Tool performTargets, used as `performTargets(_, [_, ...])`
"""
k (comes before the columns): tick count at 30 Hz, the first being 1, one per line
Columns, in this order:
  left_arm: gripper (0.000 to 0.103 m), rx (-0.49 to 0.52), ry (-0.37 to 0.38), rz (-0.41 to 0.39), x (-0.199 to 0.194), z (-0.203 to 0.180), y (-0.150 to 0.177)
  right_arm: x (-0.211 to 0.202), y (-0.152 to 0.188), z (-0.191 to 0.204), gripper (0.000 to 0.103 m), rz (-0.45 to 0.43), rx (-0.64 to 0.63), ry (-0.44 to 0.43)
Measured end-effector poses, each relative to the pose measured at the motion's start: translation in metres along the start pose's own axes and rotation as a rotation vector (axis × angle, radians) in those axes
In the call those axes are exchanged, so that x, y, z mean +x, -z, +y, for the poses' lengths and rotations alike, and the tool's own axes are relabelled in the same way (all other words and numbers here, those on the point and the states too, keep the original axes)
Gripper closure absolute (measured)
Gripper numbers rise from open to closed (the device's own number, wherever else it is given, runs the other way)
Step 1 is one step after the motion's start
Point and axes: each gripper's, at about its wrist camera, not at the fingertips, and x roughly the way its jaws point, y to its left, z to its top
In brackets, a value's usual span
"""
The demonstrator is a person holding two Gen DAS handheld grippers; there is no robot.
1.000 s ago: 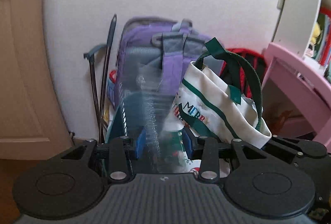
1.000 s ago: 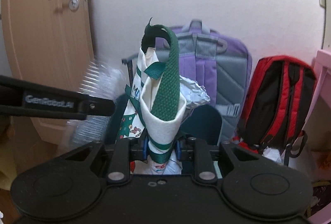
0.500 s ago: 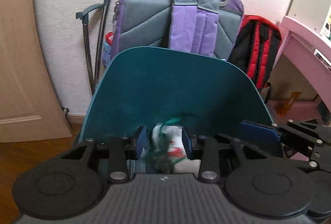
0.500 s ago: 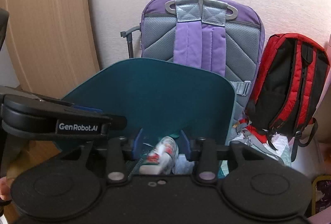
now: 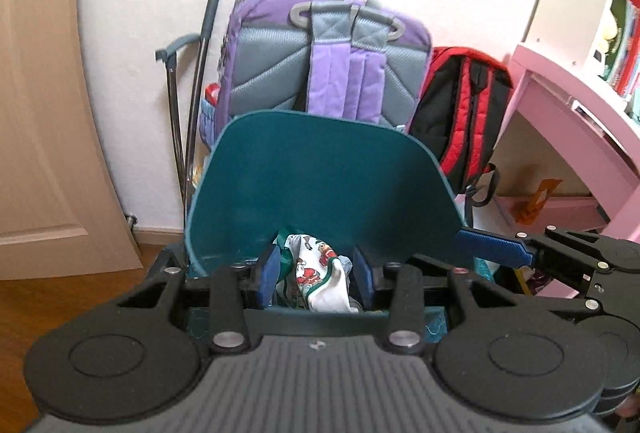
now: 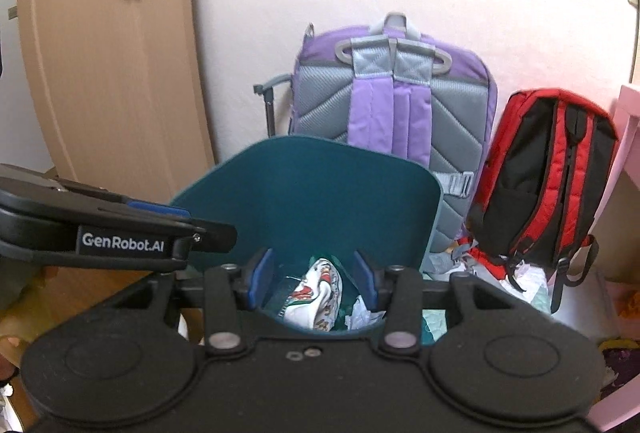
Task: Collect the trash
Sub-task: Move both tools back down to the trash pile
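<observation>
A teal bin [image 5: 320, 177] with its lid raised stands before me; it also shows in the right wrist view [image 6: 304, 189]. Inside lies a white Christmas-print tote bag [image 5: 320, 273], seen too in the right wrist view [image 6: 320, 293], with crumpled paper [image 6: 362, 315] beside it. My left gripper [image 5: 316, 273] is open and empty above the bin's mouth. My right gripper [image 6: 312, 279] is open and empty above the bin too. Each gripper shows at the edge of the other's view.
A purple and grey backpack [image 5: 332, 57] leans on the wall behind the bin. A red and black backpack [image 6: 548, 177] stands to its right. A wooden door [image 6: 104, 53] is at the left, a pink desk [image 5: 568, 121] at the right.
A second ago the left gripper held a clear bottle and the right held the tote's green strap. Both let go; the bag now lies in the bin and both grippers have risen slightly.
</observation>
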Motion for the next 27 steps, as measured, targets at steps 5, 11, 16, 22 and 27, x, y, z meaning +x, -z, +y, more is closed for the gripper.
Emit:
performTargets(5, [0.062,0.005,-0.004,-0.031,-0.04,-0.005,0.006,-0.032,0.0,0.01,0.054,-0.032,-0.009,-0.016])
performTargets(11, [0.054,0.01,-0.008,-0.055,-0.082,-0.007,0.022,-0.066,0.006,0.024,0.051,-0.05,-0.023,-0.051])
performTargets(16, [0.048,0.016,0.0,-0.064,-0.107,-0.004,0.041,-0.084,0.019,0.037,0.05,-0.048,-0.035,-0.091])
performTargets(22, [0.036,0.03,-0.003,-0.044,-0.124,0.007,0.074,-0.088,0.044,0.052,0.049,-0.008,-0.042,-0.145])
performTargets(27, [0.02,0.009,-0.008,-0.031,-0.128,0.027,0.106,-0.076,0.069,0.062,0.048,0.048,-0.014,-0.193])
